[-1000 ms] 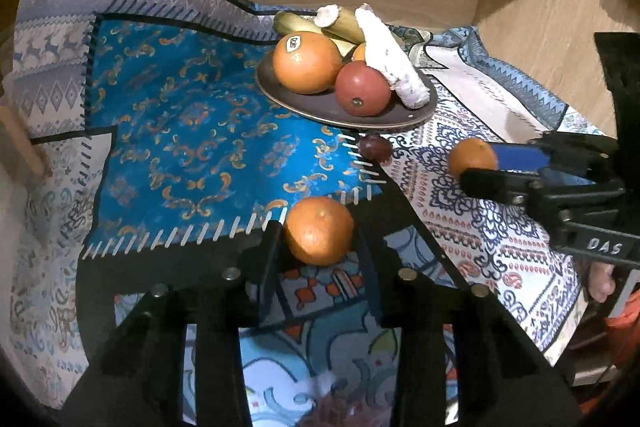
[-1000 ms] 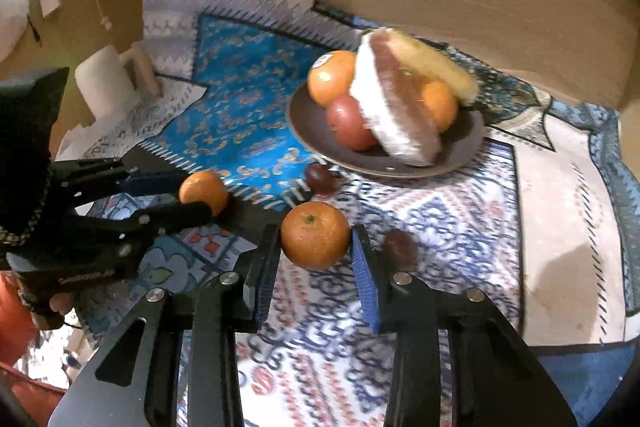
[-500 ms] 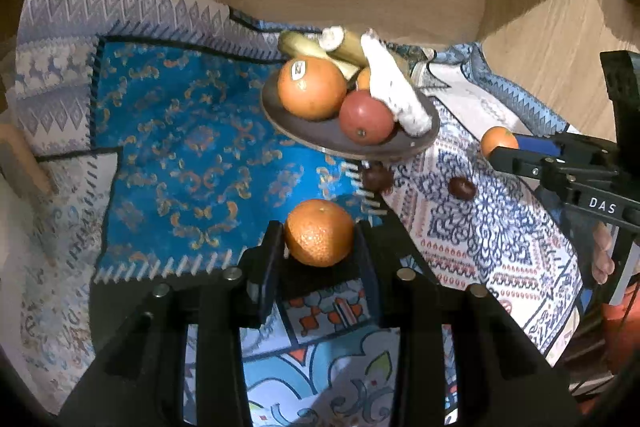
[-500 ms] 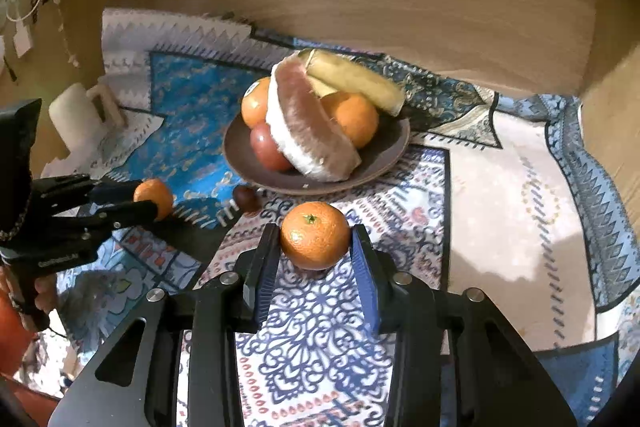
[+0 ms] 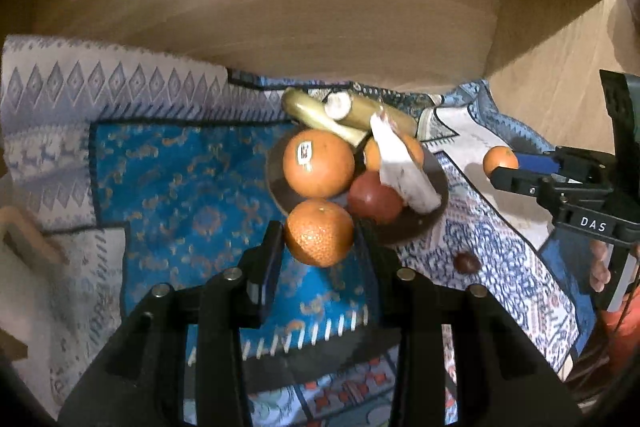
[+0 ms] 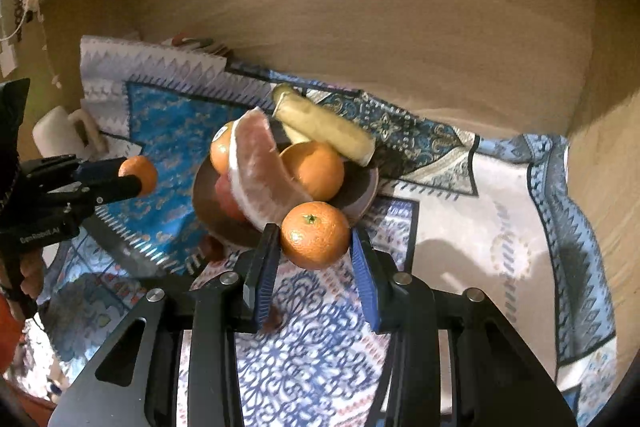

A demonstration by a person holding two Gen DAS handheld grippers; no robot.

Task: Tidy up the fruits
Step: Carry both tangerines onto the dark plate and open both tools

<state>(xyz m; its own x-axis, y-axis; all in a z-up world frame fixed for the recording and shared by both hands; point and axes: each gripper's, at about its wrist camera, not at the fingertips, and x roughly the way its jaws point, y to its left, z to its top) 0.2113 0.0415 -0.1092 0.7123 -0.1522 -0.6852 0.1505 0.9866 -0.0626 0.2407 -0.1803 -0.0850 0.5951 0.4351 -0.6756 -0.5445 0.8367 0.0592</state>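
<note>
My left gripper (image 5: 319,233) is shut on a tangerine (image 5: 319,231), held in the air just in front of the dark plate (image 5: 276,183). The plate carries a stickered orange (image 5: 319,163), a red fruit (image 5: 374,198), a pomelo wedge (image 5: 404,167), another orange and bananas (image 5: 320,115). My right gripper (image 6: 315,235) is shut on a second tangerine (image 6: 315,235), hanging over the plate's near rim (image 6: 362,197). Each gripper shows in the other's view: the right one (image 5: 498,163) to the plate's right, the left one (image 6: 138,175) to its left.
A patterned blue and white cloth (image 5: 180,195) covers the table. A small dark fruit (image 5: 466,262) lies on it right of the plate, another (image 6: 212,247) by the plate's near left edge. A wooden wall (image 5: 320,27) rises close behind. A white mug (image 6: 60,135) stands far left.
Both grippers have risen and moved forward toward the plate, each still carrying its tangerine. The plate now lies right behind the held fruits.
</note>
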